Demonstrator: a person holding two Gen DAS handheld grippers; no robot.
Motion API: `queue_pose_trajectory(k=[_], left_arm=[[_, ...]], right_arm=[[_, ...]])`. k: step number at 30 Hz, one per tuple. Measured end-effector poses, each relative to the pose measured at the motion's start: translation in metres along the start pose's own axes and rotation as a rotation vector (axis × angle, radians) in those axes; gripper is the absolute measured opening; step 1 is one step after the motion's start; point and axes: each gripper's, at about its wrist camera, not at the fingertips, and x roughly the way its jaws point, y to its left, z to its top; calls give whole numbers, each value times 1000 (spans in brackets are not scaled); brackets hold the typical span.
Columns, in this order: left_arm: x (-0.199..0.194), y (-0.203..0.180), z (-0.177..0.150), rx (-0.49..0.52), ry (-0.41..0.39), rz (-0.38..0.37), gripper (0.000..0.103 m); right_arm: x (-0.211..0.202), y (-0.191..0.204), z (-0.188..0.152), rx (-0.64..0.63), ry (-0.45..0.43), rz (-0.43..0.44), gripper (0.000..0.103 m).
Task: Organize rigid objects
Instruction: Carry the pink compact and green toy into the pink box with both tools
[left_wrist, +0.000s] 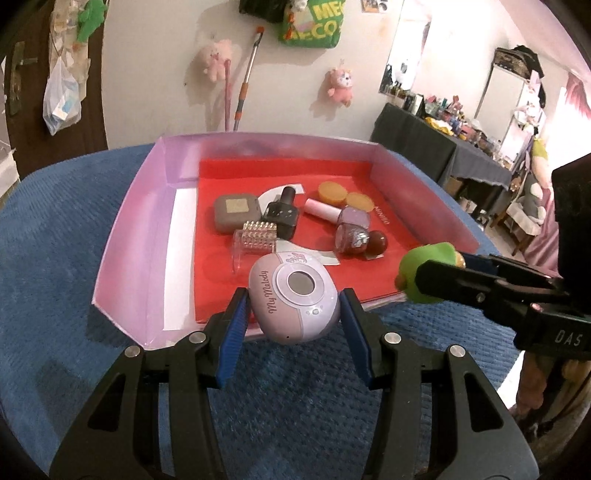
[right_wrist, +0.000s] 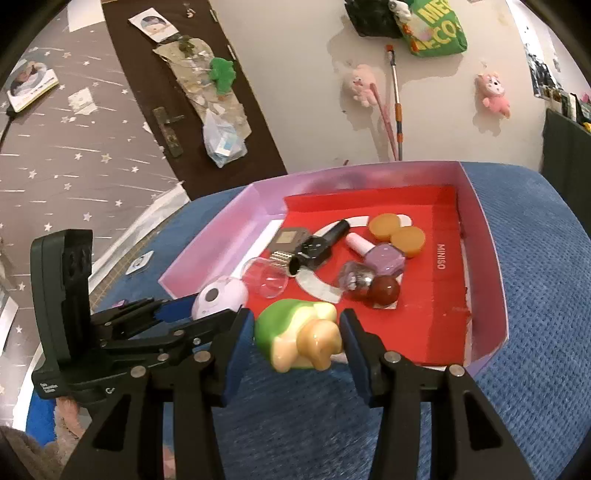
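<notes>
Two objects are being held over the near edge of the pink tray (left_wrist: 133, 236).
A lilac My Melody case (left_wrist: 293, 301) is being pinched by the left hand-held gripper (left_wrist: 293, 314); a green-and-cream figurine (right_wrist: 299, 338) is being pinched by the right hand-held gripper (right_wrist: 297, 341).

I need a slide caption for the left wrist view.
Left claw holds a pink case at the tray edge.
</notes>
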Motion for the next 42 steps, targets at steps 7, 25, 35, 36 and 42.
queue_pose_trajectory(k=[7, 25, 35, 36, 42], left_arm=[[18, 7, 4, -13, 65, -13, 47], [33, 18, 10, -52, 66, -52, 46], [47, 14, 20, -42, 51, -38, 43], [49, 12, 21, -35, 47, -30, 43], [59, 3, 26, 7, 32, 26, 43]], right_arm=[[24, -14, 2, 11, 53, -35, 51], [54, -19, 3, -5, 109, -84, 51], [61, -18, 6, -28, 101, -147, 51], [62, -20, 6, -26, 100, -151, 51], [66, -19, 7, -42, 95, -172, 51]])
